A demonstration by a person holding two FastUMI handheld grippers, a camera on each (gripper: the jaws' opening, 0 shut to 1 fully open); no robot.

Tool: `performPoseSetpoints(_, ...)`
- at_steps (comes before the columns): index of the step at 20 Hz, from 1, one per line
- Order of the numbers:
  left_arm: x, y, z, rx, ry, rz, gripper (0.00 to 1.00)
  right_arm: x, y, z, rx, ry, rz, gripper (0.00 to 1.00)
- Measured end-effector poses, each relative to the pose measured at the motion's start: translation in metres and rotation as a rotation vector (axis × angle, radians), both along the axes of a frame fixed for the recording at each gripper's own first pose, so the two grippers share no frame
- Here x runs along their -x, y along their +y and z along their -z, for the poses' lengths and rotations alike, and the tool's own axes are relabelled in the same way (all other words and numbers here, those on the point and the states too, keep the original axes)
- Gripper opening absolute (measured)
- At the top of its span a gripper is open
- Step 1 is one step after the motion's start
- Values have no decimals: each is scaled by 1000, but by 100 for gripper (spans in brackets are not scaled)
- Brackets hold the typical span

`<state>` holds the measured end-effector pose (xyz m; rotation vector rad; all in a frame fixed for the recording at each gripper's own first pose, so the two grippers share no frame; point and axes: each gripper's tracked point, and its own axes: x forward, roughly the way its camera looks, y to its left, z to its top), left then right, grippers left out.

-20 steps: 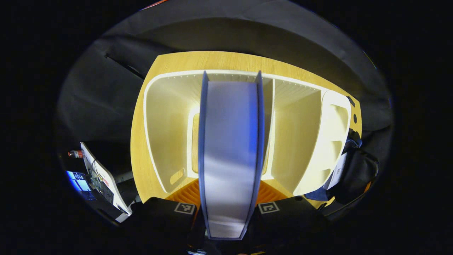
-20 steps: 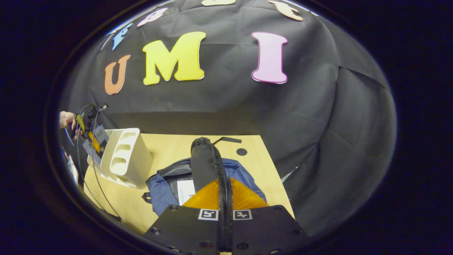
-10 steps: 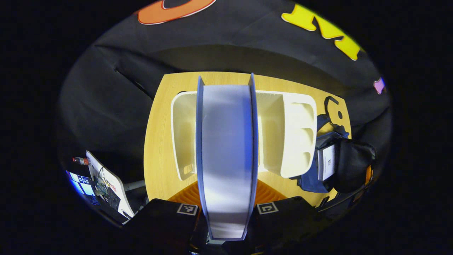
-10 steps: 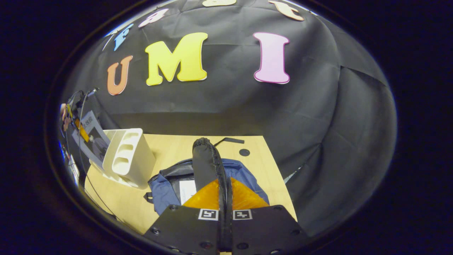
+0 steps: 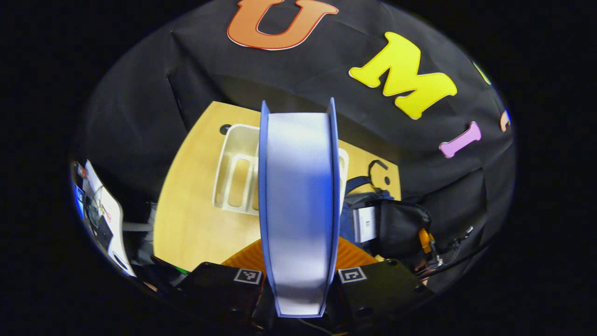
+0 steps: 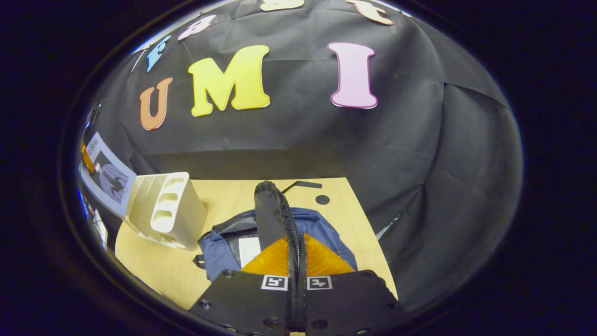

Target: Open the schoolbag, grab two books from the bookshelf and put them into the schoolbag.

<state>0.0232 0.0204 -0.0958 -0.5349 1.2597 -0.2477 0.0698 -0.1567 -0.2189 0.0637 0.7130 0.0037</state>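
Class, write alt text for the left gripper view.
A hand-held gripper grips a blue-covered book, its page edges facing the camera, above a wooden table. Behind it stand a white bookshelf and, to the right, an open schoolbag.

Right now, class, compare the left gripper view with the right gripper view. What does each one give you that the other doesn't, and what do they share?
Left gripper view: the book seen edge-on, pages toward the camera, clamped in the left gripper.
Right gripper view: that book's illustrated cover at the far left, and the right gripper pinching the black zipper flap of the schoolbag.
Shared: the white bookshelf, the schoolbag and the wooden table.
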Motion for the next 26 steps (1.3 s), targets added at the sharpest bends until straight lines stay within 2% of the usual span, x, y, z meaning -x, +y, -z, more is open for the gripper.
performPoseSetpoints(3,3,-53,-13,245,-45,-30,45,0,3,0,6,0,-5,0)
performPoseSetpoints(8,30,-127,0,450,-138,-17,46,2,4,3,7,13,0,0)
performPoseSetpoints(11,42,-179,31,473,-143,3,46,3,5,5,15,23,-3,0)
performPoseSetpoints(14,55,-219,65,477,-85,46,46,2,6,6,25,31,-15,0)
performPoseSetpoints(16,54,-240,85,490,-42,36,45,2,4,5,32,30,-17,0)
performPoseSetpoints(19,58,-264,122,455,8,42,46,2,2,6,34,38,-23,0)
performPoseSetpoints(24,67,-296,165,405,28,110,46,-1,0,6,46,42,-37,0)
performPoseSetpoints(26,65,-307,171,426,49,108,46,-1,-1,5,42,45,-38,0)
